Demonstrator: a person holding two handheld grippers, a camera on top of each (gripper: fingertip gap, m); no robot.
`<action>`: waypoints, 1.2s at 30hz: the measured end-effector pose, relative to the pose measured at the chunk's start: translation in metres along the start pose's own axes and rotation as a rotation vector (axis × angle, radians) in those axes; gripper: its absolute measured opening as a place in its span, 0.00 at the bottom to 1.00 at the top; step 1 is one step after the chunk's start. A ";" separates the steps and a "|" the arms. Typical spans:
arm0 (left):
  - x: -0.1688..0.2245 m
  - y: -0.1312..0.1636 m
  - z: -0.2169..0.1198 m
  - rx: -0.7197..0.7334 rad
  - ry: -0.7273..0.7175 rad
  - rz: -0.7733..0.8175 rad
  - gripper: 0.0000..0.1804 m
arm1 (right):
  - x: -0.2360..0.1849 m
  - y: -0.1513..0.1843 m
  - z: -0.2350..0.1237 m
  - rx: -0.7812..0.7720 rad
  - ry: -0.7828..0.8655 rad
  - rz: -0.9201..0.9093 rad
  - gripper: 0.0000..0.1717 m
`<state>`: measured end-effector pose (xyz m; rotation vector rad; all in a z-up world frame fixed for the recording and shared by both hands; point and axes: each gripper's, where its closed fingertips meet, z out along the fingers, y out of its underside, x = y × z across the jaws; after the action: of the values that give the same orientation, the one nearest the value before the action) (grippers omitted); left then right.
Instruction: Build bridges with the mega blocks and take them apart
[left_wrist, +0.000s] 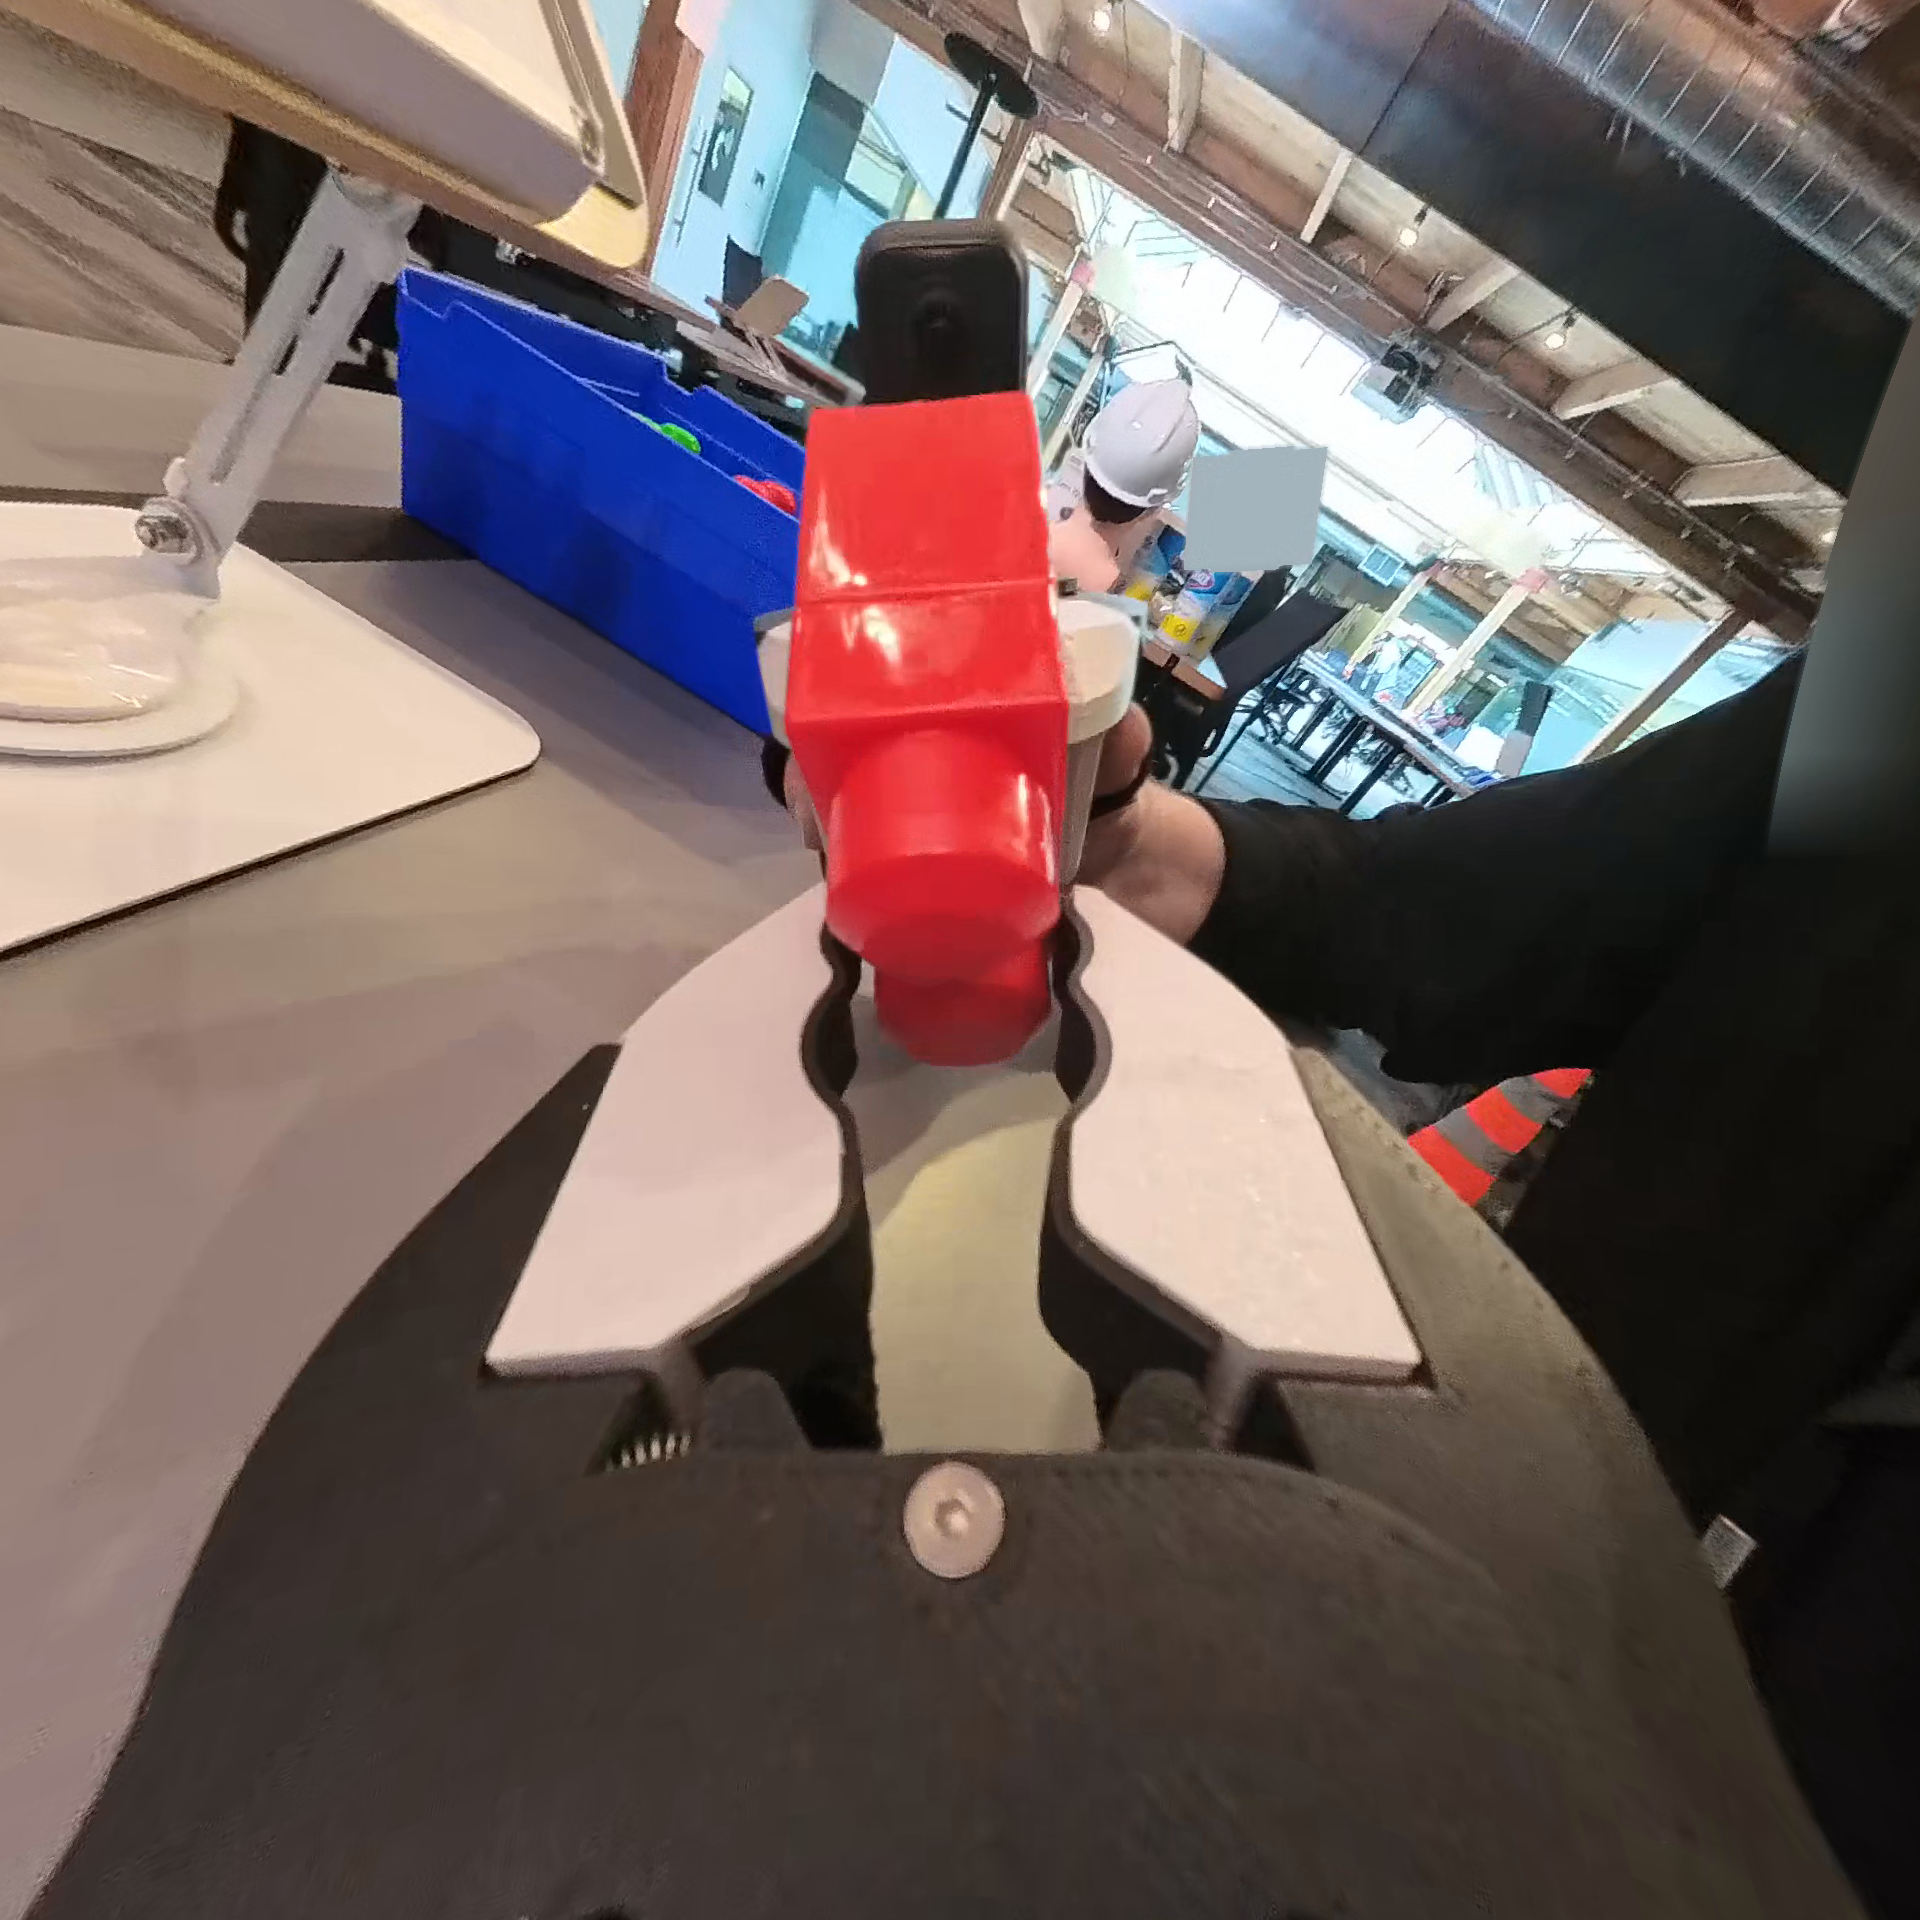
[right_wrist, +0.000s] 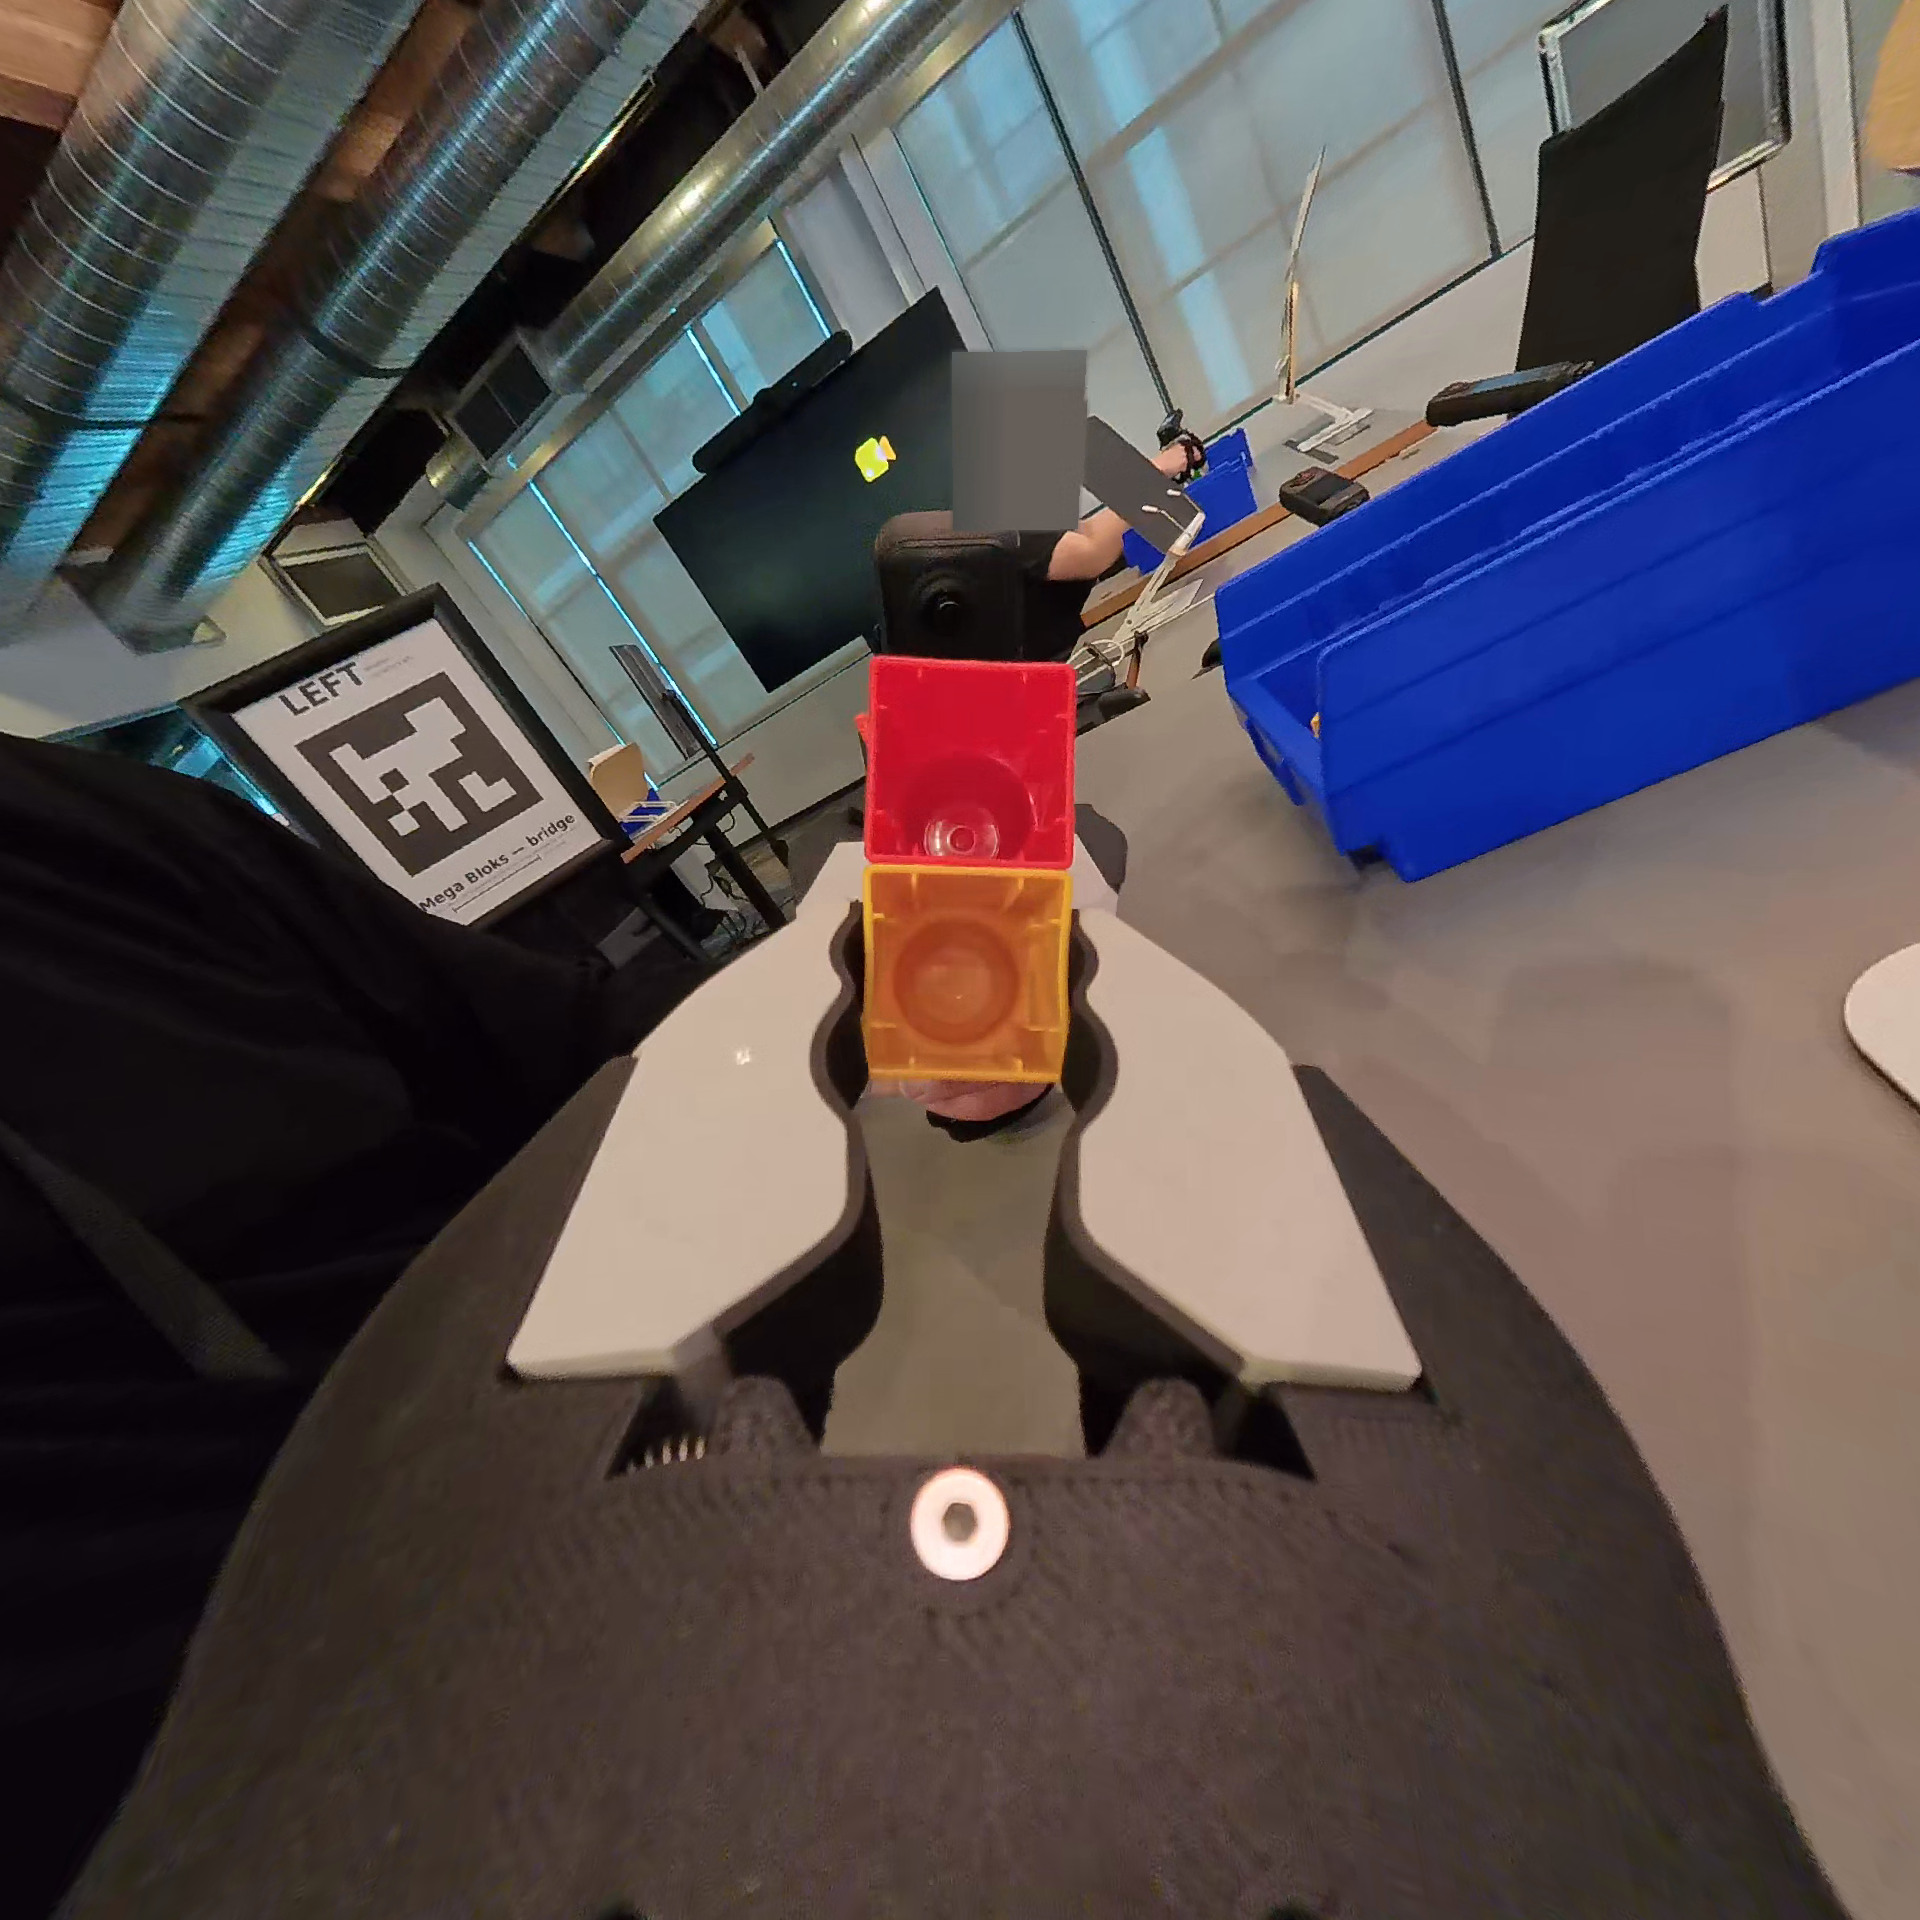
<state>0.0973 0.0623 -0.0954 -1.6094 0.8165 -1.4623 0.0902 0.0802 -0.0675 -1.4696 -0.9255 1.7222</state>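
Note:
A stack of mega blocks hangs in the air between my two grippers, which face each other. In the left wrist view a red block (left_wrist: 925, 665) points its two studs at the camera. My left gripper (left_wrist: 951, 966) is shut on its lower end. The right gripper's grey finger (left_wrist: 1101, 675) and a hand show behind the block. In the right wrist view the hollow undersides of a red block (right_wrist: 971, 769) and of an orange block (right_wrist: 966, 977) below it face the camera. My right gripper (right_wrist: 966, 971) is shut on the orange block, with a pad on each of its sides.
A blue bin (left_wrist: 582, 520) with loose blocks stands on the grey table (left_wrist: 312, 1039); it also shows in the right wrist view (right_wrist: 1558, 675). A white stand base (left_wrist: 208, 748) lies at the left. A sign board (right_wrist: 416, 779) and a person's dark sleeve (left_wrist: 1455, 935) are nearby. Both grippers' tips are close together, under 4 cm apart.

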 end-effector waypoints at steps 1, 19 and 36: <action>-0.001 0.001 0.000 -0.008 -0.011 0.007 0.19 | 0.000 0.000 0.000 0.002 0.001 0.003 0.20; -0.011 0.010 0.002 -0.069 0.029 -0.159 0.19 | 0.018 0.006 -0.004 -0.018 0.042 0.036 0.28; -0.028 0.009 0.002 -0.038 0.029 -0.293 0.20 | 0.041 0.011 -0.015 0.024 0.053 0.251 0.21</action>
<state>0.0962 0.0828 -0.1166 -1.7982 0.6475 -1.6842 0.0990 0.1106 -0.0987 -1.6647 -0.7142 1.8543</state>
